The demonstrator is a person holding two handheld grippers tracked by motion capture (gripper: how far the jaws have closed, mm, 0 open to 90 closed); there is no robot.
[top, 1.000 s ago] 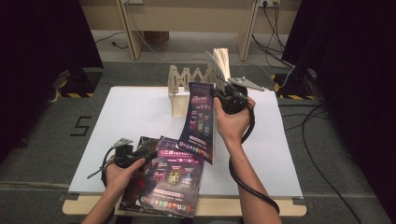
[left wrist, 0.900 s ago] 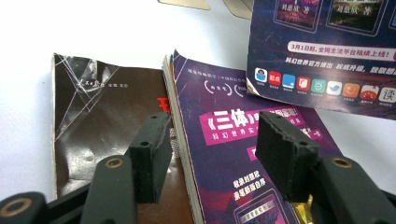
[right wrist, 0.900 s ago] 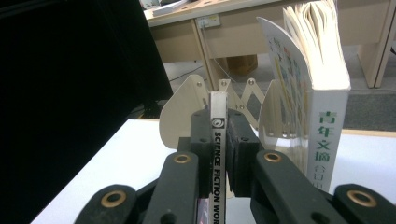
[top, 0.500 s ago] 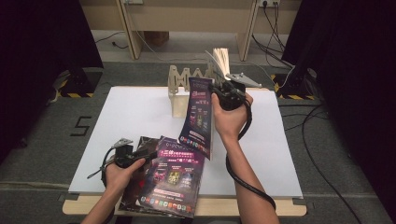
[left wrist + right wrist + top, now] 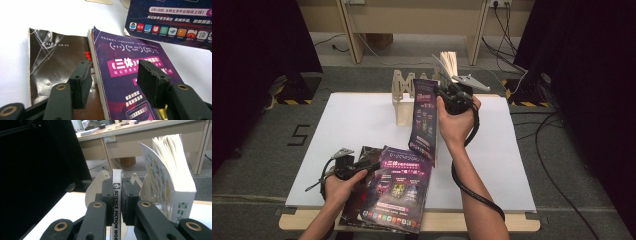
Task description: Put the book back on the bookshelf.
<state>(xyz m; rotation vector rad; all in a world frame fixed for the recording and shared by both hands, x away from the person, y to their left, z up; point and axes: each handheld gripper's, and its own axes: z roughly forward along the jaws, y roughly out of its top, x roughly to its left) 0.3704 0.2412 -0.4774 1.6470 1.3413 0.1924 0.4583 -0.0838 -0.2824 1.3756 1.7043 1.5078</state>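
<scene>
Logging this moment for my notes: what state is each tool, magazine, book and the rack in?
Right tool: shut on the held magazine's spine.
Held magazine: lifted, hanging upright.
Left tool: open over the stack.
Purple magazine: flat, closed, topmost.
Dark book: flat, closed, underneath.
White book: upright in rack, pages fanned.
Wooden rack: standing upright.

A white tabletop [image 5: 362, 125] sits on grey floor. At its far edge stands a wooden rack [image 5: 401, 90], with a white book [image 5: 175, 182], pages fanned, upright at its right. Beyond, a wooden desk [image 5: 412, 15]; cables [image 5: 557, 165] trail right.
</scene>
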